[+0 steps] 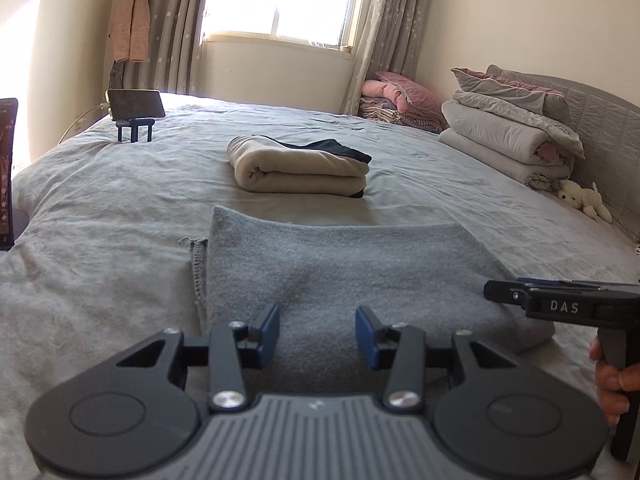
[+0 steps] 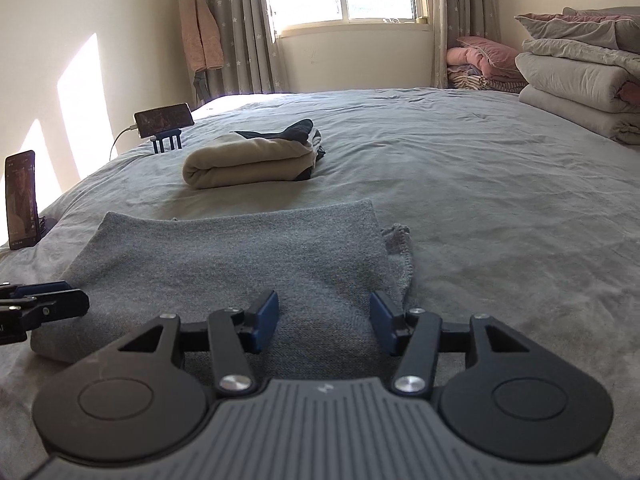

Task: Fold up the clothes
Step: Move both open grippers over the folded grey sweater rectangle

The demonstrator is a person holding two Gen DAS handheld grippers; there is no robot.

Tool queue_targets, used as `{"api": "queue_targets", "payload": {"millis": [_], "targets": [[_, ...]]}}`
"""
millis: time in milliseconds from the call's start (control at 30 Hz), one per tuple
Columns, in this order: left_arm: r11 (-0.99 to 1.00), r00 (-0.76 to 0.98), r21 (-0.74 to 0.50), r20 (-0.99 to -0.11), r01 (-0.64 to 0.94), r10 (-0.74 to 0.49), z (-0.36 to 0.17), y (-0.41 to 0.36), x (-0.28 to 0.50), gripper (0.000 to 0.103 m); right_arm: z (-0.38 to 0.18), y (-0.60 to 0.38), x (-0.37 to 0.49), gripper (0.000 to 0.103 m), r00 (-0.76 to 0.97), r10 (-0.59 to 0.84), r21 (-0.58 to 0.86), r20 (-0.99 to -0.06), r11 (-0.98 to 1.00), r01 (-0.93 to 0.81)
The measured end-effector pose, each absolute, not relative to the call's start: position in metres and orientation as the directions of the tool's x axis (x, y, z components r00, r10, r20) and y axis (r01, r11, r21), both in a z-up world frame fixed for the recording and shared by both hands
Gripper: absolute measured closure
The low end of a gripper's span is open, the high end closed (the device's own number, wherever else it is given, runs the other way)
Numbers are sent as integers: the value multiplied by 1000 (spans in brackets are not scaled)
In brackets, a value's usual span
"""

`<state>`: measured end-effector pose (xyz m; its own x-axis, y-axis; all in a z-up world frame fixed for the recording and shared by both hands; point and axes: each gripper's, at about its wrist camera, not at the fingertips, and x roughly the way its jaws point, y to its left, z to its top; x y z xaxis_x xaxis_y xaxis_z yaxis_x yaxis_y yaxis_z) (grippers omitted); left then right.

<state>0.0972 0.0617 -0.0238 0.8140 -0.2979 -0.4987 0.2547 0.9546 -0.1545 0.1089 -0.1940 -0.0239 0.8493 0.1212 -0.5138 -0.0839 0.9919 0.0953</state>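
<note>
Folded knit point(image 1: 340, 276) lies on bed point(image 1: 460, 184), folded stack point(image 1: 298, 170) behind.

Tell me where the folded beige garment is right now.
The folded beige garment lies mid-bed beyond the grey sweater, with the phone on its stand farther back to its left.

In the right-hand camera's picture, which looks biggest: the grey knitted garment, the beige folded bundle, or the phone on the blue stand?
1. Grey knitted garment, though it lies nearest the camera.
2. Beige folded bundle.
3. Phone on the blue stand, farthest away, so its look may mislead.

Daylight blows out the window point(image 1: 280, 0) — sun patches on wall; fisheye-bent, dark corners.
</note>
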Motion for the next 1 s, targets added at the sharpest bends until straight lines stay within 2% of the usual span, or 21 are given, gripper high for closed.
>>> {"api": "queue_targets", "payload": {"millis": [67,133,167,233,300,367,600,700,733,800,1000], "targets": [[964,818,-121,-510,236,-265,-23,63,94,59,-22,-196,109,48,842,95,51,-531,995,-80],[977,819,-83,-535,195,-208,-23,66,95,52,-22,-198,110,47,830,57,-1,-555,998,-69],[983,816,-70,-551,167,-178,-24,69,96,51,-22,-198,111,47,827,44,-18,-560,998,-66],[985,803,-120,-570,127,-173,-25,78,99,48,-20,-196,110,46,829,22,-52,-559,997,-61],[978,796,-186,-576,97,-188,-25,87,100,48,-19,-189,108,46,837,-9,-95,-547,994,-52],[979,798,-188,-576,83,-179,-25,85,99,48,-19,-181,103,46,849,0,-118,-528,990,-73],[988,831,-106,-535,116,-155,-19,68,92,49,-16,-164,96,46,860,98,-75,-501,985,-155],[989,818,-93,-556,114,-146,-25,66,94,49,-21,-162,98,46,848,93,-83,-522,984,-159],[990,811,-92,-568,108,-142,-28,67,95,48,-25,-162,100,46,843,77,-100,-532,983,-153],[990,799,-103,-585,97,-139,-31,69,97,48,-28,-165,101,38,843,50,-131,-535,981,-141],[989,789,-124,-599,76,-136,-28,73,97,47,-27,-171,100,37,864,-60,-248,-499,966,-76]]}}
